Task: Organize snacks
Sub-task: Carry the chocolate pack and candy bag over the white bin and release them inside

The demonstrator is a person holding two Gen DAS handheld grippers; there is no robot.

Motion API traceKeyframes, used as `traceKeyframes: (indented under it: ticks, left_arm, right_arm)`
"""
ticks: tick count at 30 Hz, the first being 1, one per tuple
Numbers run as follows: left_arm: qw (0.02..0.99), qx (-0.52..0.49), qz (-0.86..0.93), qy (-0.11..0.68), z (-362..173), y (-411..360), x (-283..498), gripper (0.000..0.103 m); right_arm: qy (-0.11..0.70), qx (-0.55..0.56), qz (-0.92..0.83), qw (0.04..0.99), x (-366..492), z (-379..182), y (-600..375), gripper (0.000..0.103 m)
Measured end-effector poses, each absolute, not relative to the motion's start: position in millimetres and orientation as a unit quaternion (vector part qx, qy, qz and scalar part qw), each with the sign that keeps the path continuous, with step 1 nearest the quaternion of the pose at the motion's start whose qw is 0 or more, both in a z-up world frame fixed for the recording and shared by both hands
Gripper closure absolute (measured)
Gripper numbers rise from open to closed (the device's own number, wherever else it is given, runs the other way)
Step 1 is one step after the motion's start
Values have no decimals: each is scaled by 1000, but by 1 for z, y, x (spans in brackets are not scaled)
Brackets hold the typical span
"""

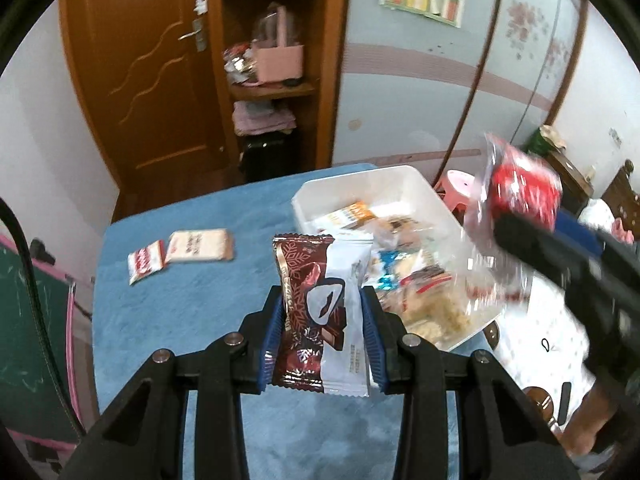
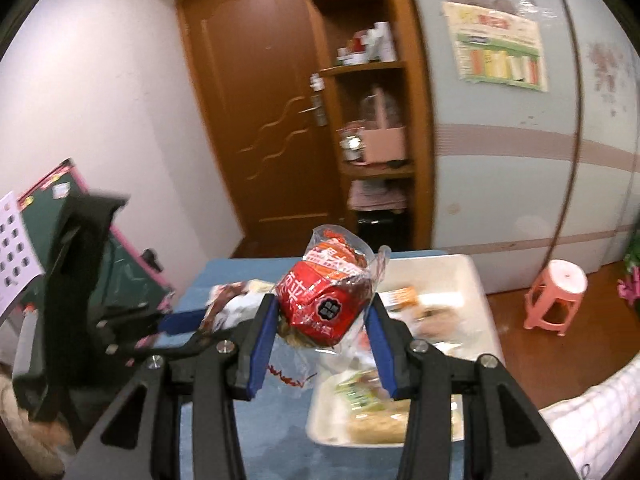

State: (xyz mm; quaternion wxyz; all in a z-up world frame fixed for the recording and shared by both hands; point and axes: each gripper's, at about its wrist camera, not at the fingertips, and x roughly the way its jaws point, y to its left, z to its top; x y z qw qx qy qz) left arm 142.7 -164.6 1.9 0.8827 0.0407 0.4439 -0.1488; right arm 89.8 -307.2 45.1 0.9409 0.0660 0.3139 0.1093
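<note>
The brown and white wrapper (image 1: pixel 320 312) stands upright between the blue pads of the left gripper (image 1: pixel 322 320), which is clenched on it from both sides. The wrapper is held in the air above the blue cloth (image 1: pixel 180 300) that covers the desk, near the middle of it. In the right wrist view the same wrapper (image 2: pixel 228 304) shows at the left, blurred, in the left gripper (image 2: pixel 192 320).

The red packet (image 2: pixel 324 304), wrapped in clear plastic, sits between the pads of the right gripper (image 2: pixel 320 320), and this gripper is grasping it. The packet hangs in the air above the left rim of the white bin (image 2: pixel 476 280). In the left wrist view the red packet (image 1: pixel 520 196) is at the right, blurred, over the right side of the bin (image 1: pixel 360 178), with the right gripper (image 1: pixel 532 236) under it.

The bin stands at the far right part of the desk and has many snack packs inside, one of them orange (image 1: pixel 352 212) near its far wall.

Two more snacks lie flat on the cloth near the far left corner: a small red and white pack (image 1: pixel 146 266) and, just beside it on the right and touching it, a pale pack (image 1: pixel 200 245).

Behind the desk there is a brown door (image 1: pixel 152 80), a wooden shelf (image 1: pixel 272 92) and a pink stool (image 2: pixel 556 296) on the floor.
</note>
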Motion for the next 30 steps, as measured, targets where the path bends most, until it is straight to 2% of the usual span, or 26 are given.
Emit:
traceKeyframes:
  ticks: [6, 14, 22, 30]
  left_arm:
    - [879, 53, -161, 446, -13, -210, 158, 67]
    - [872, 65, -166, 456, -40, -251, 183, 67]
    - [859, 69, -161, 481, -71, -263, 201, 67]
    - [853, 70, -155, 494, -83, -267, 213, 66]
  right_arm:
    - [335, 83, 69, 936, 124, 33, -357, 58]
    - [384, 86, 35, 919, 157, -14, -381, 58]
    - [424, 87, 14, 901, 173, -52, -389, 58]
    - [441, 89, 7, 893, 184, -64, -390, 56]
